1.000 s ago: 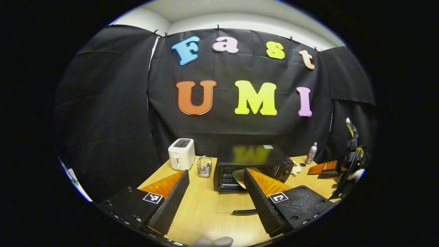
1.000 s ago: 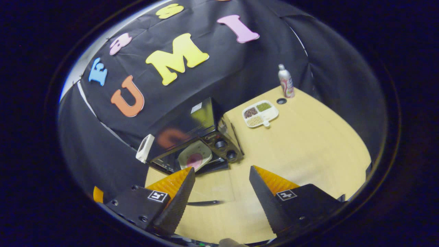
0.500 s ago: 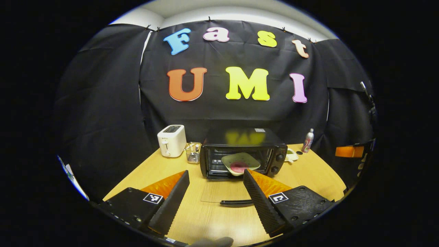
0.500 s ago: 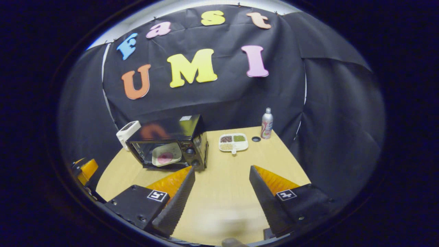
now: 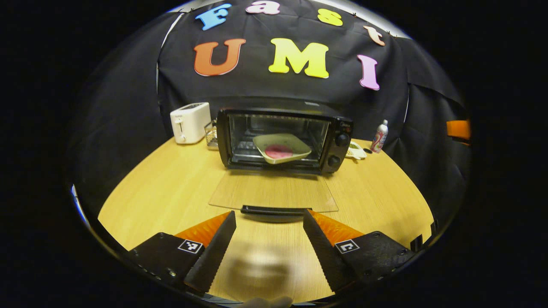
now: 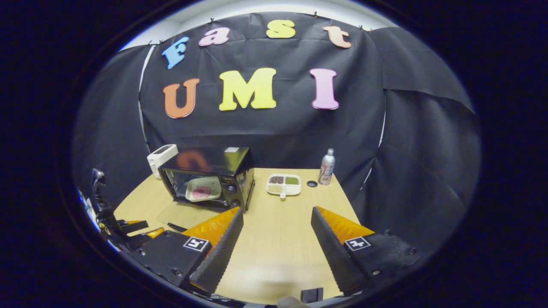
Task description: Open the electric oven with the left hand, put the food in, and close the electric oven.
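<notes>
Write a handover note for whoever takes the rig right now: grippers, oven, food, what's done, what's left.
Left gripper: open, empty, just short of the door's black handle.
Right gripper: open, empty, over the wooden table, right of the oven.
Black electric oven: its glass door lies folded down flat.
Pale square plate with pink food: on the rack inside.
Done: opening, loading.
Left: lift the door shut with the left gripper.

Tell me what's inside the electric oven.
Inside the open electric oven, a pale square plate holds a round pink food item, resting on the wire rack. Whatever lies under the plate is covered.
</notes>
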Demonstrator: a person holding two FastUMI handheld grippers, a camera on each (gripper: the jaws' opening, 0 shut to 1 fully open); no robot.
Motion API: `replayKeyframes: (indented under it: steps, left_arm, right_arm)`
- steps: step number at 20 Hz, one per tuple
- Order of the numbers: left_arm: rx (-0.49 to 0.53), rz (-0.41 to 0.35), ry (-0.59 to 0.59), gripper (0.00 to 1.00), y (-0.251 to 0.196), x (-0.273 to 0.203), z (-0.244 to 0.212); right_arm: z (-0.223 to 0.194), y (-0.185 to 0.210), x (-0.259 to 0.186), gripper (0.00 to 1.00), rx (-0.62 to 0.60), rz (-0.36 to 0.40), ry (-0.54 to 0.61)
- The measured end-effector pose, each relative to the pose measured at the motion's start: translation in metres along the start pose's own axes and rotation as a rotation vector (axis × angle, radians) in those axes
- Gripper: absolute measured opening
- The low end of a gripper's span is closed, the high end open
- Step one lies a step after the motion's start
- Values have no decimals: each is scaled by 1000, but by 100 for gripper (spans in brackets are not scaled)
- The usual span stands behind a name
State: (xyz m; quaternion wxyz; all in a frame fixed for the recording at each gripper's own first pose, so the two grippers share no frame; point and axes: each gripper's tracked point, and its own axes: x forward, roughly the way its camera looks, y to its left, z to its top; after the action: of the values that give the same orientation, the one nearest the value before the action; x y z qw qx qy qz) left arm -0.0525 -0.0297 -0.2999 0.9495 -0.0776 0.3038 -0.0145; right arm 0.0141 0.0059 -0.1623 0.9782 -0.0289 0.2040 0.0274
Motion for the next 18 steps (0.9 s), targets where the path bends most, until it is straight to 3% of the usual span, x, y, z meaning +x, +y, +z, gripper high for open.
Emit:
replayKeyframes:
  steps: [3,8,14,15,18]
  left_arm:
    - [-18,3,55,96,2,21,-23]
    - [48,1,99,96,-10,47,-42]
    - [84,2,132,96,-1,73,-51]
    - [85,4,133,96,0,76,-50]
    - [82,8,163,96,4,83,-57]
  right_arm:
    - [3,-7,-5,97,-23,-13,6]
    - [0,-13,-3,97,-16,-25,28]
    - [2,-10,4,96,-22,-38,43]
    - [4,-9,5,100,-23,-39,43]
    - [6,-4,10,96,-24,-35,56]
